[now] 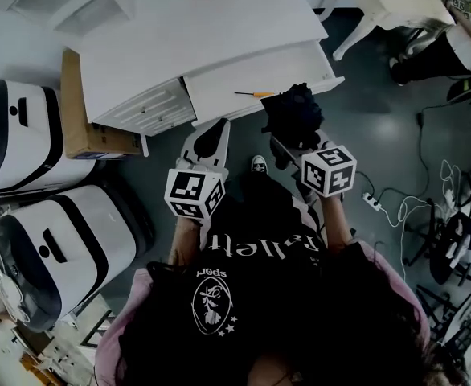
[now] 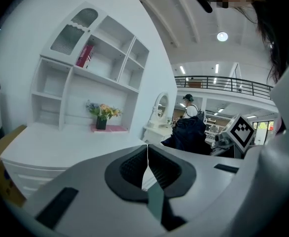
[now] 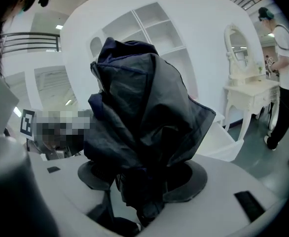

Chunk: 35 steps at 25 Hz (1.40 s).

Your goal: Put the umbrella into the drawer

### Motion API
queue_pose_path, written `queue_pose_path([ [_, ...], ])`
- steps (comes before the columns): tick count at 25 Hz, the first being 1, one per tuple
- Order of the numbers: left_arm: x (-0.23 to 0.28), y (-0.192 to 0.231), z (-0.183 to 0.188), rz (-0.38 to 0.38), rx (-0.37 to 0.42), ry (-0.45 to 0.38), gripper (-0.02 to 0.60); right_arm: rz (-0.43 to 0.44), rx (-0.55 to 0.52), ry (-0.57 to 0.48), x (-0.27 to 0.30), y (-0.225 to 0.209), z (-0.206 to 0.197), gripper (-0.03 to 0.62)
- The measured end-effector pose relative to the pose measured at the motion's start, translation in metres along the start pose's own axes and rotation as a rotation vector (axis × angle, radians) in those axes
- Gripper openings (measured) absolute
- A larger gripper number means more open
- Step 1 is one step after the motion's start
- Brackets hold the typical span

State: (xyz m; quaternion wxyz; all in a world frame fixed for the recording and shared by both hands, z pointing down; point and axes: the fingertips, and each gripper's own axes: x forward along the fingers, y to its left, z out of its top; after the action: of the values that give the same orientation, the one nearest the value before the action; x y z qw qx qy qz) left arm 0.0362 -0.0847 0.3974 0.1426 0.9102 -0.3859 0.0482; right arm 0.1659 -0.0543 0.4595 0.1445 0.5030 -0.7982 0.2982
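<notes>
A folded dark navy umbrella (image 1: 296, 116) hangs over the front edge of the open white drawer (image 1: 251, 79), held up by my right gripper (image 1: 288, 141). In the right gripper view the umbrella (image 3: 142, 127) fills the middle, bunched between the jaws of the right gripper (image 3: 143, 181), which is shut on it. My left gripper (image 1: 211, 139) hovers just left of the umbrella, in front of the drawer, with its jaws pressed together and nothing between them. The left gripper (image 2: 147, 168) points toward the white cabinet, and the umbrella (image 2: 189, 135) shows at its right.
The white dresser (image 1: 195, 39) has a yellow pencil (image 1: 255, 94) lying in the open drawer. A cardboard box (image 1: 87, 127) leans at the dresser's left. Two white and black machines (image 1: 51, 248) stand on the floor at left. A white table (image 1: 388, 6) and cables lie at right.
</notes>
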Motion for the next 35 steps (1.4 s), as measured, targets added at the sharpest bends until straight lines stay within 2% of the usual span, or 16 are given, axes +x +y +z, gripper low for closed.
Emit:
queue_pose_path([
  [7, 0.06, 0.008, 0.011, 0.099, -0.027, -0.002, 0.017, 0.033, -0.192, 0.103, 0.035, -0.08, 0.041, 0.285],
  [13, 0.09, 0.014, 0.012, 0.159, -0.042, 0.005, 0.017, 0.076, -0.368, 0.212, 0.081, -0.124, 0.062, 0.285],
  [20, 0.102, 0.032, 0.014, 0.199, -0.033, 0.013, 0.017, 0.154, -0.537, 0.342, 0.147, -0.139, 0.066, 0.285],
  [26, 0.107, 0.059, 0.017, 0.213, -0.029, 0.02, 0.017, 0.193, -0.669, 0.483, 0.2, -0.136, 0.048, 0.285],
  [32, 0.113, 0.095, 0.032, 0.234, -0.028, 0.001, 0.017, 0.222, -0.759, 0.636, 0.244, -0.126, 0.024, 0.285],
  [35, 0.113, 0.111, 0.032, 0.243, -0.021, 0.003, 0.017, 0.192, -0.861, 0.711, 0.266, -0.136, 0.017, 0.285],
])
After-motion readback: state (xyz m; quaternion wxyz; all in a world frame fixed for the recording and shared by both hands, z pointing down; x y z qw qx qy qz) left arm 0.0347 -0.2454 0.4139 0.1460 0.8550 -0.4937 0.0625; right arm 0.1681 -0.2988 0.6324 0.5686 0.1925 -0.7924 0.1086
